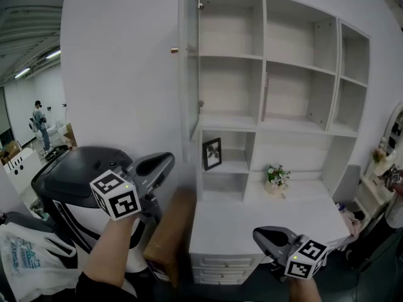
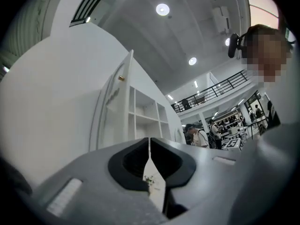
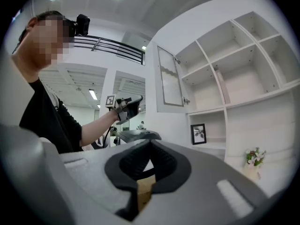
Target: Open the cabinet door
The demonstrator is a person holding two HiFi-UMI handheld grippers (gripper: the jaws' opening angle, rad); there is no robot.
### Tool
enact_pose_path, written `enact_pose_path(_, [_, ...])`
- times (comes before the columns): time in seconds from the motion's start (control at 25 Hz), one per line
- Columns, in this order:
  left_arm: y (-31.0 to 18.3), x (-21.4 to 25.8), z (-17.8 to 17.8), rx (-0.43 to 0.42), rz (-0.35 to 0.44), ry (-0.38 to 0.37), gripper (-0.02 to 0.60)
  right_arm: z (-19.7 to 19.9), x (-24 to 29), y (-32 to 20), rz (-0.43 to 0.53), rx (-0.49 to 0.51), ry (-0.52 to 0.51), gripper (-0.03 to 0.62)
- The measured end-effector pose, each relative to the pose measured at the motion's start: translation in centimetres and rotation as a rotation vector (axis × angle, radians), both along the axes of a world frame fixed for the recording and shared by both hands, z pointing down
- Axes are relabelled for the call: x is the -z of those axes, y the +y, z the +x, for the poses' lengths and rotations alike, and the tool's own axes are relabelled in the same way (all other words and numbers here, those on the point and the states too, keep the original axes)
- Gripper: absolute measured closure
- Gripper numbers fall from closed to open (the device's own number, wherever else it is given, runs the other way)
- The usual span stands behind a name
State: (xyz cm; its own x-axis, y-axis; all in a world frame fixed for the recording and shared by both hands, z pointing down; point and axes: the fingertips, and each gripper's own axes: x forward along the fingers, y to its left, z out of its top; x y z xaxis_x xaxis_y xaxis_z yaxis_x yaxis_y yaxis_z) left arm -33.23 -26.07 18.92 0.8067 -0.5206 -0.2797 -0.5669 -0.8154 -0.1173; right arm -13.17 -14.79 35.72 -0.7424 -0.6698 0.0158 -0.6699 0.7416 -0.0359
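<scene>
Left claw: pressed together, empty, low and left of the desk. Right claw: pressed together, empty, at the desk's front edge. Beyond: cabinet door swung out edge-on, shelves exposed, nothing holding it. Risk: it drifts back, or a rising left claw clips its lower edge.

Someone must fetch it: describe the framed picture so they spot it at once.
Start at the white shelf unit, its door open at the left. In the leftmost column, third cubby down, stands the framed picture. It is the only black-framed thing there; the flowers sit lower, to its right.
</scene>
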Motion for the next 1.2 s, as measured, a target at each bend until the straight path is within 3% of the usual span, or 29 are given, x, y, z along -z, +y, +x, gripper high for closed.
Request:
enact_pose_path(0.2, [8.5, -8.0, 4.5, -0.049, -0.110, -0.030, 0.572, -0.7, 0.4, 4.5, 0.002, 0.046, -0.037, 0.594])
enact_pose_path(0.52, [19.5, -16.8, 10.9, -0.168, -0.188, -0.130, 0.572, -2.8, -0.9, 10.1, 0.011, 0.084, -0.067, 0.594])
enact_pose_path(0.68, [21.7, -19.5, 11.8, -0.167, -0.209, -0.178, 0.572, -2.9, -2.0, 11.8, 0.022, 0.075, -0.081, 0.594])
enact_pose_path(0.92, [22.6, -20.9, 11.4, -0.170, -0.260, -0.157, 0.572, -2.1, -3.9, 12.3, -0.014, 0.043, -0.112, 0.594])
enact_pose_path(1.2, [23.2, -21.4, 11.5, -0.160, -0.240, -0.184, 0.572, -2.4, -5.0, 12.5, -0.026, 0.050, -0.119, 0.594])
